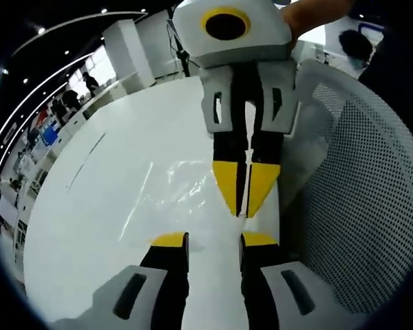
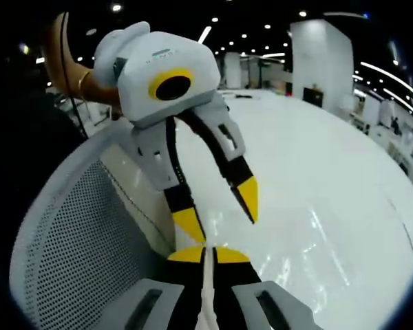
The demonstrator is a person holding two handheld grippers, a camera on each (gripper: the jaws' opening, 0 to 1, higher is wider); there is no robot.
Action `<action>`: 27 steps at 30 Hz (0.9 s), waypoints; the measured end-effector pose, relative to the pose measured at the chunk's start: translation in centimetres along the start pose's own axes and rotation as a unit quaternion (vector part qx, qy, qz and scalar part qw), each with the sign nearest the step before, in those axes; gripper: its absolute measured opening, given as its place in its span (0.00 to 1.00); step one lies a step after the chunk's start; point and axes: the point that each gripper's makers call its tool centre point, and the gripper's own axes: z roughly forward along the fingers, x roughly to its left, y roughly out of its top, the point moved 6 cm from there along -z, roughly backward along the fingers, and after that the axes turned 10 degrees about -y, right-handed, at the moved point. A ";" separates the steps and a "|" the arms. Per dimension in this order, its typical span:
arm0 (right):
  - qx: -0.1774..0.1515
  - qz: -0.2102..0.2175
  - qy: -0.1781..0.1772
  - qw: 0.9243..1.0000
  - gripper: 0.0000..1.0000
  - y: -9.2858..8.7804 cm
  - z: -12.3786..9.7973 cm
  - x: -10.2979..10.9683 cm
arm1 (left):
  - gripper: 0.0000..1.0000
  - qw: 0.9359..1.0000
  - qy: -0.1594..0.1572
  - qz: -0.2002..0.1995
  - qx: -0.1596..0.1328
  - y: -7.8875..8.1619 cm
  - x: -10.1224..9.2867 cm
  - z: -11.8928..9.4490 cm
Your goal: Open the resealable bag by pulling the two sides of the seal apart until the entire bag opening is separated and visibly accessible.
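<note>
The right hand-held gripper [image 2: 205, 256], its yellow-tipped jaws pressed together, is pinching a thin clear edge that I am taking for one lip of the transparent resealable plastic bag [image 1: 182, 185]; the left hand-held gripper [image 1: 213, 240] is standing with jaws apart, holding nothing, so only one side is being gripped and the pulling apart is seemingly yet to begin; the bag is lying flat on the glossy white surface [image 1: 89, 227]; a white perforated mesh basket [image 1: 372, 206] is crowding just beside both grippers.
</note>
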 end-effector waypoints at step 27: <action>-0.001 0.008 -0.014 1.000 0.05 -0.1 0.0 -0.2 | 0.00 0.998 -0.030 0.051 0.017 -0.1 -1.1 0.6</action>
